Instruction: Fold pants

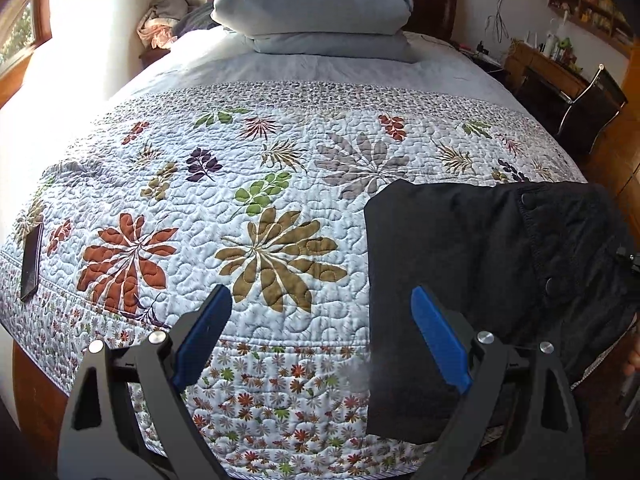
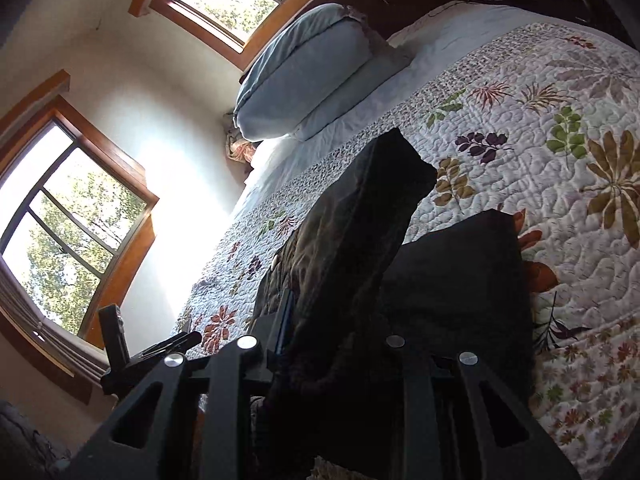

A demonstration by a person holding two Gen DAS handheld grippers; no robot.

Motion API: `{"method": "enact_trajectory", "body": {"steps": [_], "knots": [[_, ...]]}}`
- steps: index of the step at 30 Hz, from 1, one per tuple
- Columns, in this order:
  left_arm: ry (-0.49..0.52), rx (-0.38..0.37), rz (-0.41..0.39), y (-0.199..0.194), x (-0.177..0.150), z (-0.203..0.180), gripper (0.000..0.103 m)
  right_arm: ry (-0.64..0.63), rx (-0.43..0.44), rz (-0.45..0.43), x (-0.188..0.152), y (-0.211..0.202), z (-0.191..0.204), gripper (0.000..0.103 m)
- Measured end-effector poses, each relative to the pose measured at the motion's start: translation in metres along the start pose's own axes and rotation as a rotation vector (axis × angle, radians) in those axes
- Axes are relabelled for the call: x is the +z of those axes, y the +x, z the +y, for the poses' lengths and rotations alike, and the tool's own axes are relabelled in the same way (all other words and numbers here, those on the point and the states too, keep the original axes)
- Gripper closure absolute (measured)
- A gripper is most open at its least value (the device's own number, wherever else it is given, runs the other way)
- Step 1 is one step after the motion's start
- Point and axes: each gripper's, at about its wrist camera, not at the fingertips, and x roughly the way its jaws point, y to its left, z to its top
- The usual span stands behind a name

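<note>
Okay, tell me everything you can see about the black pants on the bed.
The black pants look like matte woven cloth, with two round snaps along a stitched edge. They lie folded near the foot of the floral quilt, their near end draping over the bed's edge. The right gripper lifts one dark fold; the left gripper stands open beside them.
</note>
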Motion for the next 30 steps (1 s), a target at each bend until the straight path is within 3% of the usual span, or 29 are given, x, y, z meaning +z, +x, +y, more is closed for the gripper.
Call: {"method": "enact_trajectory", "body": {"steps": [14,30], "knots": [[-0.006,0.003,0.06,0.018,-0.005,-0.007,0.012,0.13,0.017,0.011,-0.031,0.015,-0.041,0.076],[-0.061,0.025,0.163,0.059,-0.027,0.004,0.012,0.109,-0.016,0.058,-0.036,0.039,-0.038,0.075]]}}
